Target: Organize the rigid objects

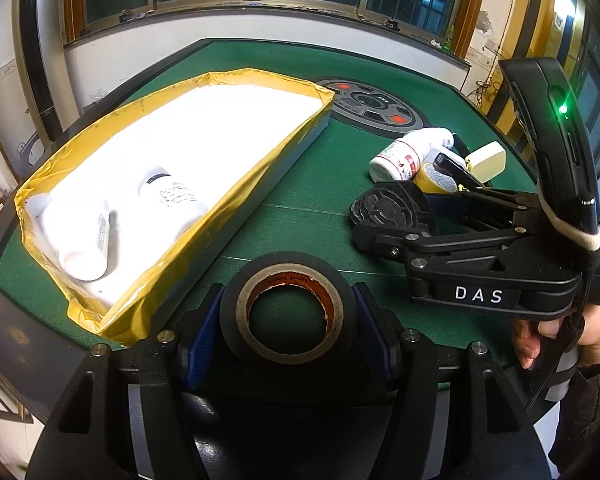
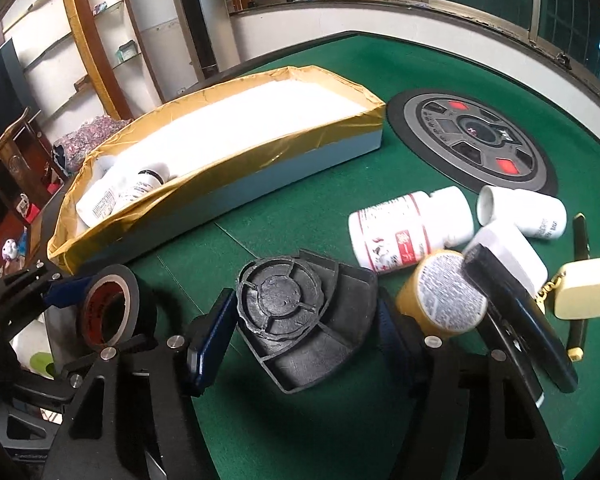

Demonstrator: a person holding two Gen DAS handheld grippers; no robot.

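- My left gripper (image 1: 288, 312) is clamped on the black tape roll (image 1: 288, 312), right by the near corner of the yellow-lined box (image 1: 172, 248).
- My right gripper (image 2: 306, 320) has both fingers squeezing the black plastic part (image 2: 304, 320) over the green table (image 2: 300, 208).
- Two white bottles (image 1: 112, 220) already lie in the box; the red-label bottle (image 2: 408, 232) and yellow jar (image 2: 444, 296) sit outside.

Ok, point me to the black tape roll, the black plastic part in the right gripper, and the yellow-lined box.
black tape roll (image 1: 288, 312), left wrist view, on its front face beside the core.
black plastic part (image 2: 288, 300), right wrist view, on its round ribbed face.
yellow-lined box (image 1: 228, 204), left wrist view, on its near yellow wall.
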